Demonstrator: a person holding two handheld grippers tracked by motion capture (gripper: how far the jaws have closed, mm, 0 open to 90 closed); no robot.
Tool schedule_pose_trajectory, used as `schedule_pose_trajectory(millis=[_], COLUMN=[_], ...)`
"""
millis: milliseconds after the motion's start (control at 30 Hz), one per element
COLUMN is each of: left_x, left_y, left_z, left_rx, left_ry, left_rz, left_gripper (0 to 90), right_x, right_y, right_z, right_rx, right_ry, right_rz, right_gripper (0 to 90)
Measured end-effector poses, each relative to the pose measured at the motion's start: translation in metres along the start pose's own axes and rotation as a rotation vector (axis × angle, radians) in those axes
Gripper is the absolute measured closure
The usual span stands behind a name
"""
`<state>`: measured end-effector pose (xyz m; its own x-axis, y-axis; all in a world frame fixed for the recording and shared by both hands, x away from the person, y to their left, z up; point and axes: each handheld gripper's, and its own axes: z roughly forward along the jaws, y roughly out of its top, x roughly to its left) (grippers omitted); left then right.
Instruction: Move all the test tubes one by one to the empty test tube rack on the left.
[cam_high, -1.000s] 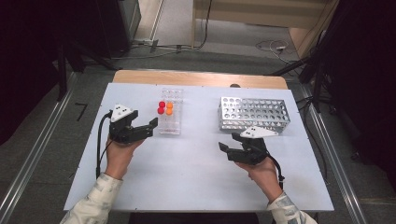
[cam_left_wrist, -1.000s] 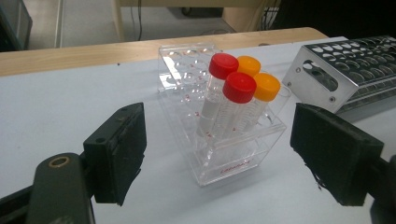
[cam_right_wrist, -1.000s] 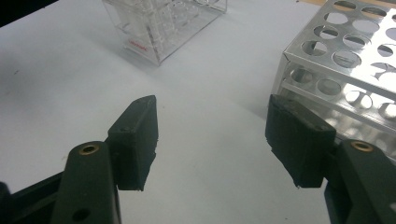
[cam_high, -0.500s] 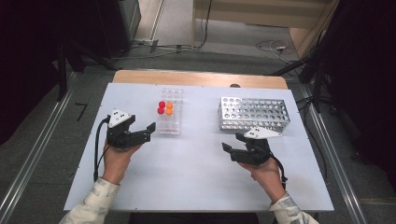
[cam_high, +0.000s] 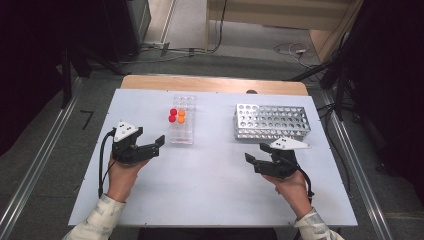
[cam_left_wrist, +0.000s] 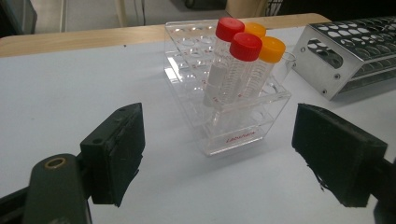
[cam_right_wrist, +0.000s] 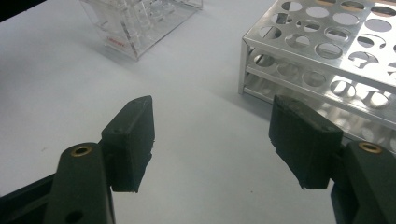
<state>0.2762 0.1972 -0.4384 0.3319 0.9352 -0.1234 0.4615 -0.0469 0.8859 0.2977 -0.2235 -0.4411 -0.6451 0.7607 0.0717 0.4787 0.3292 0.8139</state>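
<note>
Left claw (cam_left_wrist: 217, 154), mine, spread and empty, facing clear rack (cam_left_wrist: 233, 116) with four capped tubes (cam_left_wrist: 233, 74) upright just ahead: risk, crooked approach nudges light rack, tipping tubes.

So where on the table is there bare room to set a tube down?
The widest bare patch lies between the left claw and the right claw, running to the table's near edge. A narrower strip separates the clear tube rack from the metal rack. It is tight between the left claw and the clear rack.
</note>
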Motion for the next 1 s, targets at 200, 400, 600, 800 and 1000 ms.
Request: schedule_pose_trajectory(millis=[200, 400, 600, 800, 1000], left_x=[0.001, 0.004, 0.009, 0.013, 0.016], left_y=[-0.005, -0.009, -0.015, -0.019, -0.024], left_z=[-0.003, -0.007, -0.011, -0.015, -0.018], left_rx=[0.009, 0.009, 0.013, 0.016, 0.023], left_ry=[0.0, 0.007, 0.019, 0.029, 0.028], left_rz=[0.0, -0.005, -0.009, -0.014, -0.02], left_gripper=[17.7, 17.3, 17.3, 17.2, 16.4], right_x=[-0.005, -0.009, -0.016, -0.023, -0.031], right_y=[-0.004, -0.008, -0.012, -0.018, -0.023], right_z=[-0.005, -0.009, -0.015, -0.022, -0.03], right_rx=[-0.003, -0.01, -0.011, -0.015, -0.018], right_ry=[-0.01, -0.019, -0.034, -0.051, -0.074], right_rz=[0.009, 0.01, 0.021, 0.037, 0.058], right_gripper=[29.7, 29.6, 29.5, 29.4, 29.2])
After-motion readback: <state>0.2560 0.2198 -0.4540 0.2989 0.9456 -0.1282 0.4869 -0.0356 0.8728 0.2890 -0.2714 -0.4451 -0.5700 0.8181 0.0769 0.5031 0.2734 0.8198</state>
